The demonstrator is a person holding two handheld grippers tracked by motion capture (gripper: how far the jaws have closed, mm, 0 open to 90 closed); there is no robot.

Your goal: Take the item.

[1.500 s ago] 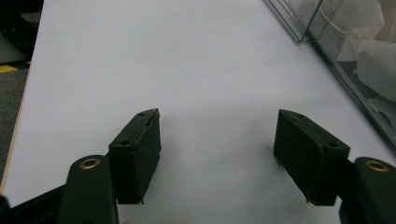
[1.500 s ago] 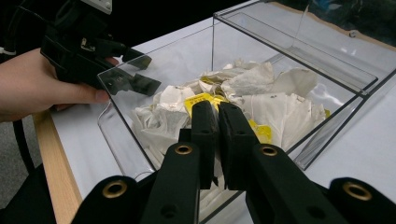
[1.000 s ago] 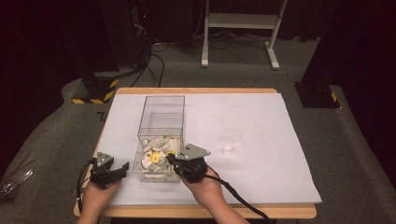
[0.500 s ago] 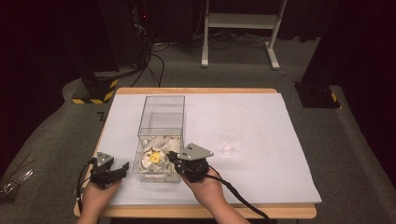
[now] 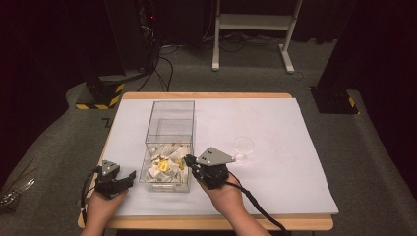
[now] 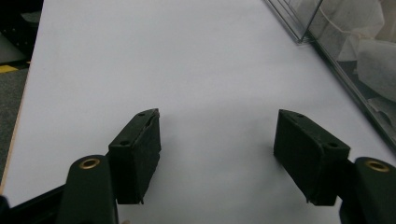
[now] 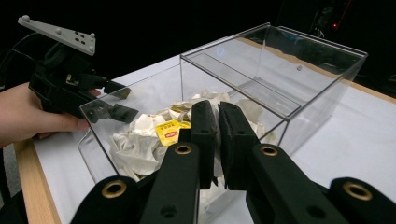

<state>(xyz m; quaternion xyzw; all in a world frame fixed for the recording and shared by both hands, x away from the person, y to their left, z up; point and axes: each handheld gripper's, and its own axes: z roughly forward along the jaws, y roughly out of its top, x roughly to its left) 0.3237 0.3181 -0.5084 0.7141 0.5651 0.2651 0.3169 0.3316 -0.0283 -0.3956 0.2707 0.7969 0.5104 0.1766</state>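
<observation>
A clear plastic box [image 5: 169,123] stands on the white sheet, with tea bags [image 5: 164,164] heaped in its near compartment; one bears a yellow tag [image 7: 169,133]. My right gripper [image 5: 187,160] hovers at the box's near right corner, jaws pressed together, nothing seen between them. In the right gripper view its shut jaws [image 7: 216,109] point over the box wall [image 7: 280,70] at the tea bags. My left gripper [image 5: 124,175] rests left of the box, open. In the left gripper view it [image 6: 217,121] spans bare paper, with the box corner [image 6: 327,28] at upper right.
A small round clear disc [image 5: 243,145] lies on the white sheet [image 5: 275,167] right of the box. The wooden table edge [image 5: 216,223] runs along the near side. A cable [image 5: 255,206] trails from the right gripper. Dark stands and cables are on the floor beyond.
</observation>
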